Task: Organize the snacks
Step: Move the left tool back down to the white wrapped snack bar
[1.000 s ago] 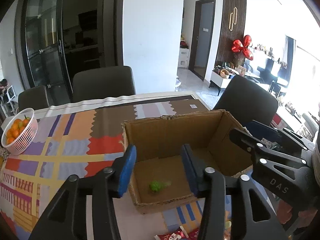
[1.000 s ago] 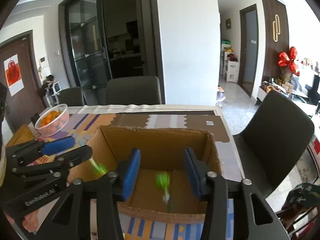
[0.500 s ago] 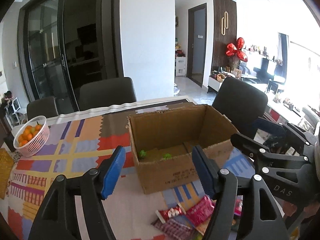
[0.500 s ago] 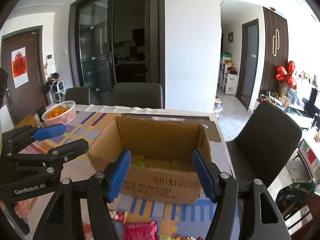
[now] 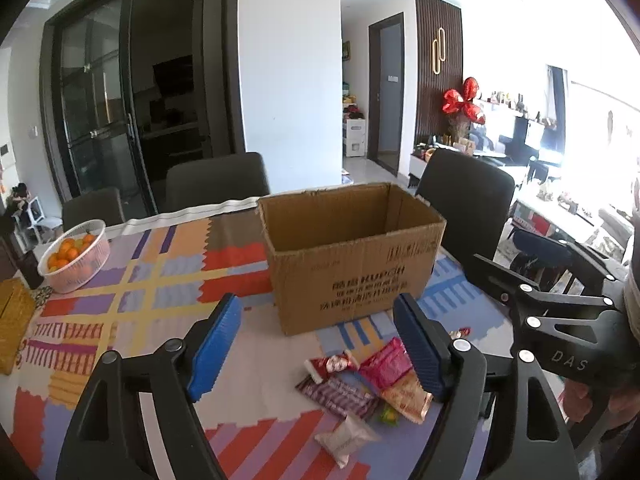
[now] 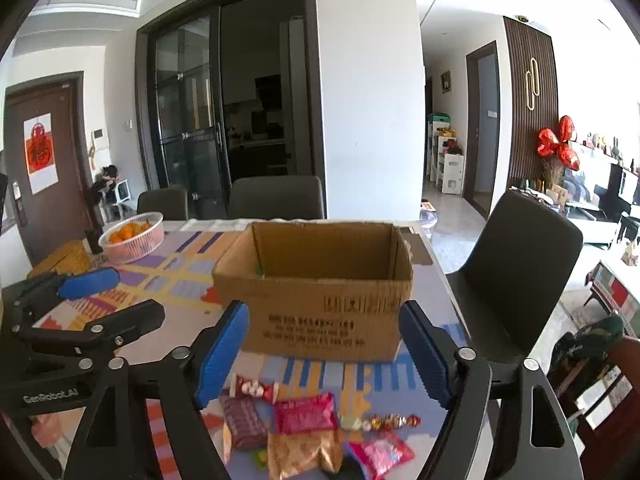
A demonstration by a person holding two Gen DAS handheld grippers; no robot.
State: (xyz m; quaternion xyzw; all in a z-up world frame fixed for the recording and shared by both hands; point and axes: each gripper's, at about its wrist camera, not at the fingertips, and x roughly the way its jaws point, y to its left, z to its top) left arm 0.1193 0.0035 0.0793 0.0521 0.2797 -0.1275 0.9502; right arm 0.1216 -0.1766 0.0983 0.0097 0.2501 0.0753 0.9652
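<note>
With both tongs, left (image 5: 316,344) and right (image 6: 322,354), spread wide and empty, we judged it best to drop onto one snack packet (image 6: 305,413) at lower centre, then lift it into the box (image 6: 320,292) above.

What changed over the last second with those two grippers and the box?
Both the left gripper and right gripper pulled back from over the cardboard box, empty and open, bringing the snack packets into view. The box and orange bowl stayed put.
</note>
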